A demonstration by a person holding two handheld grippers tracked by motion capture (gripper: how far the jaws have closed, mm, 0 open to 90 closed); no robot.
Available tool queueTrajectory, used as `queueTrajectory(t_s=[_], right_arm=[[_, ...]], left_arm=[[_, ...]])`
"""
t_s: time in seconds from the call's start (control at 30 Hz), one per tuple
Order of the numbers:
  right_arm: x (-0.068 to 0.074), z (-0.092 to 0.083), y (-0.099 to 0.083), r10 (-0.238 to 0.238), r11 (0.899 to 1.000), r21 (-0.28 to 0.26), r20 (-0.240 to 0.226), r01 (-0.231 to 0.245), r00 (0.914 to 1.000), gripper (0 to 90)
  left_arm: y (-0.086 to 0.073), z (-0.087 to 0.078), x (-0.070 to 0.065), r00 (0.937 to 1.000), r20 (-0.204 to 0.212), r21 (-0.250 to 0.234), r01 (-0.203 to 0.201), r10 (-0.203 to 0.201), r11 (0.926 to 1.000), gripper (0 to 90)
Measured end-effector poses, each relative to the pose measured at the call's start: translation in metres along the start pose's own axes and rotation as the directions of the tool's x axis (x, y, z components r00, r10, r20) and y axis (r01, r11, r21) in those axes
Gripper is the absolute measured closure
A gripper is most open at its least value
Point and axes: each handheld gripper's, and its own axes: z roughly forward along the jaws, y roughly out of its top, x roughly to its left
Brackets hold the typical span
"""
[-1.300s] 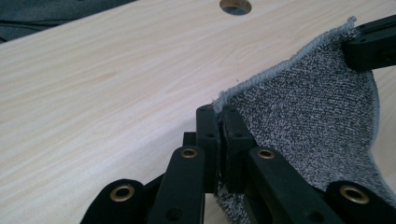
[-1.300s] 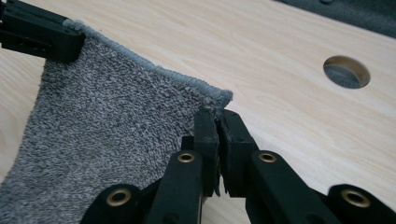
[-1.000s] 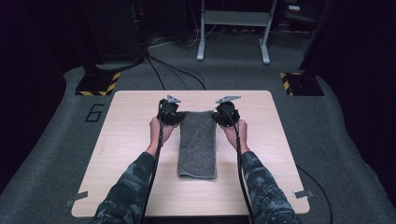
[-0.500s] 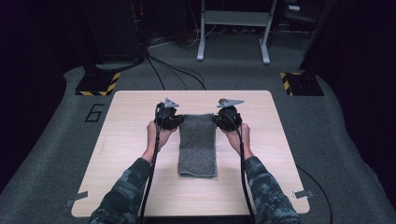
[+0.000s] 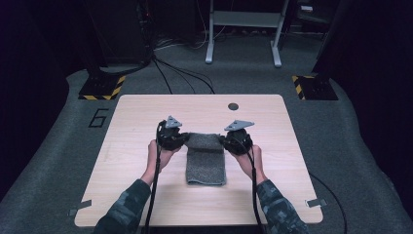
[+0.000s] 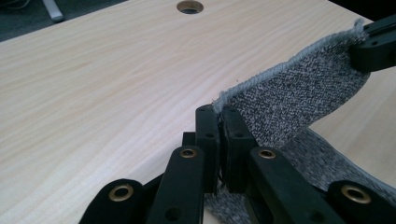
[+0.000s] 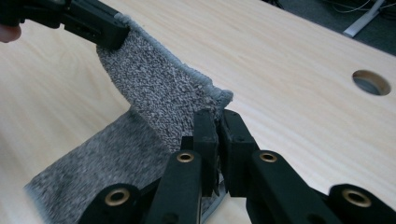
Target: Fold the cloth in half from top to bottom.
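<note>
1. In the high view, the left gripper (image 5: 181, 140) and the right gripper (image 5: 228, 142) are each pinching one far corner of the grey towel (image 5: 206, 163), which is lying on the wooden table (image 5: 136, 122). The towel's far edge is stretching between the two sets of jaws, and the rest of it is trailing back from them toward the person, lying flat between the two forearms. A round hole (image 5: 233, 106) in the tabletop is sitting beyond the right gripper, apart from it.

2. In the left gripper view, the left gripper (image 6: 218, 114) is clamping nearly fully shut on the towel (image 6: 299, 95), with the hemmed corner sticking up just above the jaw tips. From there the lifted edge is running off to the right gripper (image 6: 373, 46), which is holding the other corner. The lower part of the cloth is resting on the table (image 6: 102, 93) beside and beneath the jaws.

3. In the right gripper view, the right gripper (image 7: 215, 121) is likewise closing tight on a towel (image 7: 159, 88) corner. The raised edge is running to the left gripper (image 7: 112, 35), and the cloth is draping down to the table (image 7: 289, 70) below the jaws.
</note>
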Motion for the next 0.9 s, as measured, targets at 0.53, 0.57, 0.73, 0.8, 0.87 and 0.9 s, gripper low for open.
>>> queueTrajectory(t_s=[0.53,0.57,0.73,0.8,0.87,0.9], right_arm=[[0.014,-0.006,-0.052,0.031,0.998,0.05,-0.056,-0.028,0.9979,81.3],[0.016,-0.008,-0.054,0.023,0.998,0.058,-0.059,-0.02,0.998,80.0],[0.019,-0.024,-0.07,0.03,0.998,0.063,-0.116,-0.023,0.9928,57.4],[0.016,-0.03,-0.072,0.049,0.998,0.043,-0.133,-0.044,0.9899,51.6],[0.011,-0.034,-0.072,0.086,0.996,0.029,-0.126,-0.083,0.9882,42.2],[0.01,-0.033,-0.07,0.094,0.995,0.027,-0.121,-0.092,0.9882,39.3]], left_arm=[[-0.051,0.002,-0.027,0.9955,0.089,0.059,0.025,-0.03,0.9979,82.1],[-0.053,0.001,-0.027,0.9935,0.105,0.063,0.037,-0.043,0.9973,77.8],[-0.069,-0.01,-0.032,0.9847,0.143,0.103,0.085,-0.099,0.9911,35.9],[-0.071,-0.019,-0.032,0.9842,0.134,0.086,0.105,-0.115,0.9908,30.0],[-0.07,-0.026,-0.03,0.9868,0.116,0.071,0.106,-0.114,0.9919,27.7],[-0.069,-0.028,-0.03,0.9881,0.096,0.065,0.114,-0.12,0.9913,27.2]])
